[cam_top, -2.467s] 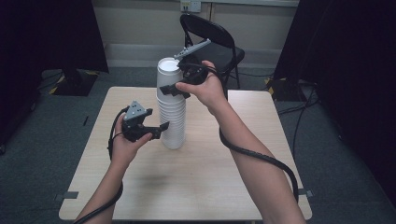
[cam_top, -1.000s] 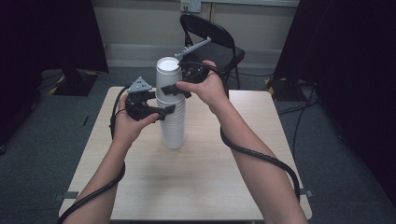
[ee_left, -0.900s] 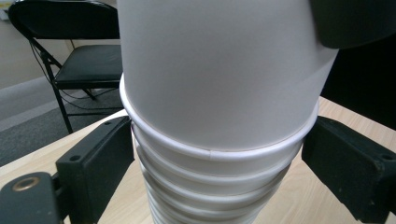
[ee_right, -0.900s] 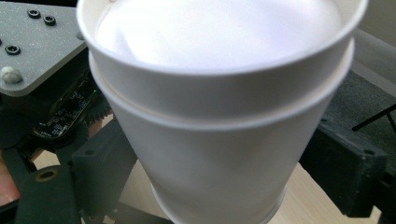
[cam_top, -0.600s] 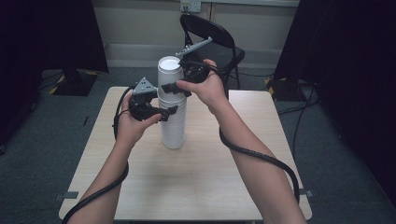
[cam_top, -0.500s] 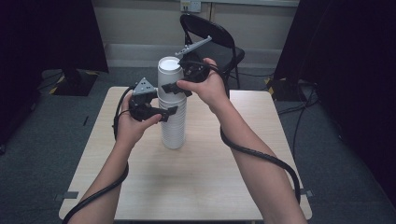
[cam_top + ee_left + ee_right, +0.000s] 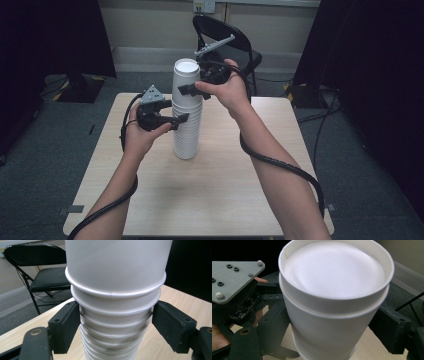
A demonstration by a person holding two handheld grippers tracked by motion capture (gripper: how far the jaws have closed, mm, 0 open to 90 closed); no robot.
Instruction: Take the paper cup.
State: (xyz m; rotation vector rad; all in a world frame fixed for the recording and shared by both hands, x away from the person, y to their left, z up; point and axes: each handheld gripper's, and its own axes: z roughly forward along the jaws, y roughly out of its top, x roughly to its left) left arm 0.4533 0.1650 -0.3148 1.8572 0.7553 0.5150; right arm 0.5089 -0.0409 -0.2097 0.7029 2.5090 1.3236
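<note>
Currently, the upright cup stack [image 7: 186, 142] is straddled by the left gripper [image 7: 184, 119] from 9 o'clock and the right gripper [image 7: 183, 90] (higher) from 1 o'clock. The jaws have just been closing; pad contact cannot be told.

Cup stack [image 7: 115, 290] top cut off in left gripper view, its base cut off in right gripper view, chair [image 7: 227, 37] partly hidden behind cups and right hand-held gripper [image 7: 187, 91]

A black folding chair [image 7: 230, 42] stands behind the wooden table [image 7: 210, 200].
</note>
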